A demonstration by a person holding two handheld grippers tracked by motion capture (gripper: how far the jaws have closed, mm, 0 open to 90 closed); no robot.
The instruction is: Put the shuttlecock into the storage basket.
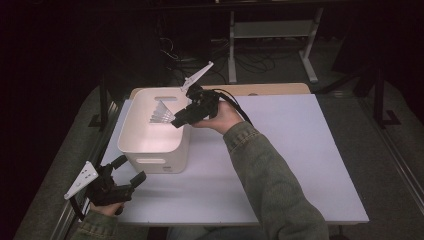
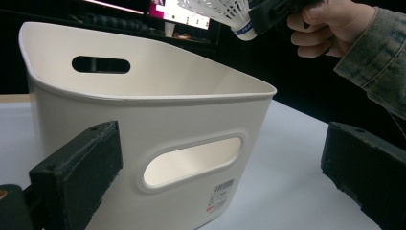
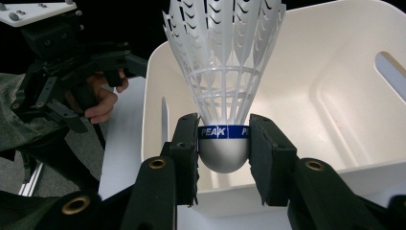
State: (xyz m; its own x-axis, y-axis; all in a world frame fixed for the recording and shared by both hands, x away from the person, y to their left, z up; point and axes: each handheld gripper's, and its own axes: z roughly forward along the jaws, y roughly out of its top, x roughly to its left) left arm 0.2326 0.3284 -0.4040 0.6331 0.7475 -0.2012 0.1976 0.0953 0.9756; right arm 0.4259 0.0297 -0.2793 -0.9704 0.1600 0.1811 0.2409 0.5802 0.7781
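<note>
A white plastic shuttlecock [image 3: 223, 72] with a grey cork head and a blue band is clamped by its head in my right gripper [image 3: 223, 143]. From above, the right gripper [image 1: 179, 119] holds the shuttlecock [image 1: 161, 114] over the right rim of a white bin [image 1: 150, 145], with the skirt pointing into the bin. The shuttlecock [image 2: 225, 10] also shows at the top of the left gripper view. My left gripper [image 1: 131, 171] stands open near the table's front left corner, facing the bin's [image 2: 158, 103] handled front wall with nothing between its pads [image 2: 79, 167].
The bin [image 3: 335, 96] has cut-out handles and looks empty inside. It stands on a white table [image 1: 300, 145] with broad bare space to the right. A dark floor with cables and a metal stand [image 1: 272, 30] lies beyond the far edge.
</note>
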